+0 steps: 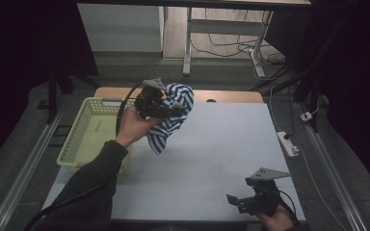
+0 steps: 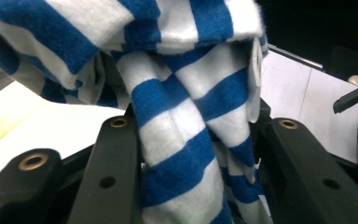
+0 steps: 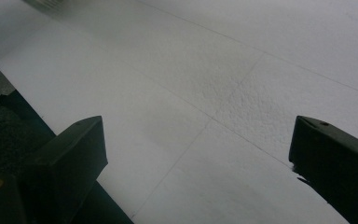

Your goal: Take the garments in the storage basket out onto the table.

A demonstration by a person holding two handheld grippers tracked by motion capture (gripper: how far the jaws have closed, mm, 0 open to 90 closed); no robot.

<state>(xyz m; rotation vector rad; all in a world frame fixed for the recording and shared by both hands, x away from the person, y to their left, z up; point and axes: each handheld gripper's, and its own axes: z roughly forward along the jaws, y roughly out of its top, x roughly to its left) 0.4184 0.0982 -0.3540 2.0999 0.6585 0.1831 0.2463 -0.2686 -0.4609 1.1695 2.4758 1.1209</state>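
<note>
Striped cloth (image 2: pixel 186 140) pinched in raised left gripper (image 1: pixel 166 108); right gripper (image 1: pixel 243 202) wide apart, nothing held.

The striped cloth (image 2: pixel 182 140) runs off the top and bottom edges of the left gripper view, hiding the jaw tips behind its folds. At the table's (image 1: pixel 221 159) near right corner, the person's right hand (image 1: pixel 275 220) is cut off.
</note>
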